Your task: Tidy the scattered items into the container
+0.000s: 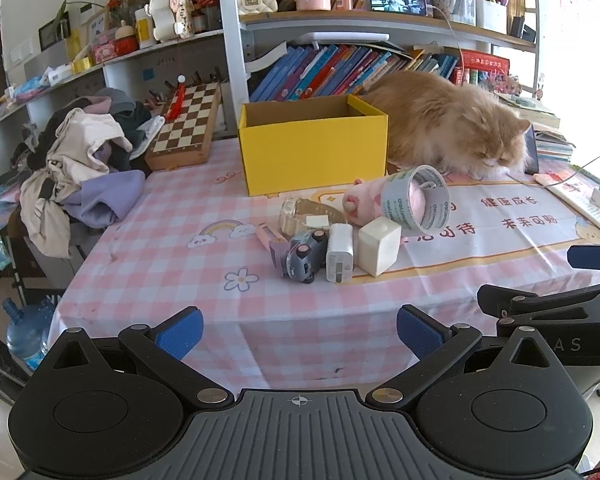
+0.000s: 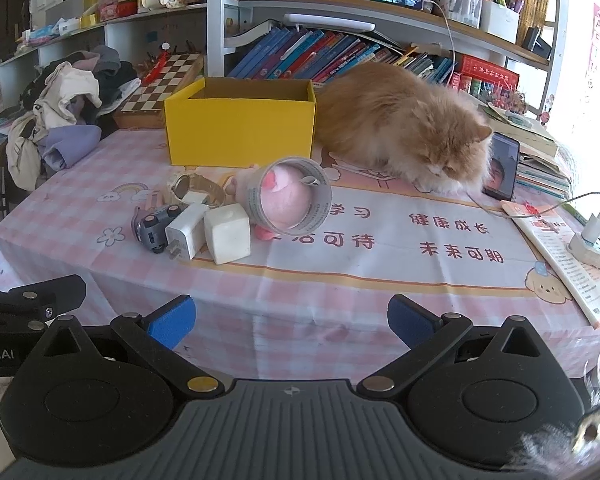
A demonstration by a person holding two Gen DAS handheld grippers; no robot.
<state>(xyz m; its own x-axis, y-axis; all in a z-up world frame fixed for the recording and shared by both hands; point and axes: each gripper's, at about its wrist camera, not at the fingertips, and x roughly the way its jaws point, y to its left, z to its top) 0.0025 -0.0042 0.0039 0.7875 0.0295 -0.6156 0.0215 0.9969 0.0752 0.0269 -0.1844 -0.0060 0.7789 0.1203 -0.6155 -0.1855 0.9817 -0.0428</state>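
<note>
Only right view shows cat-side phone screen.

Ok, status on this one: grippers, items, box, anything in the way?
Left gripper and right gripper open, empty, short of the table. Items still clustered on cloth; yellow box behind. Cat beside the box.
</note>
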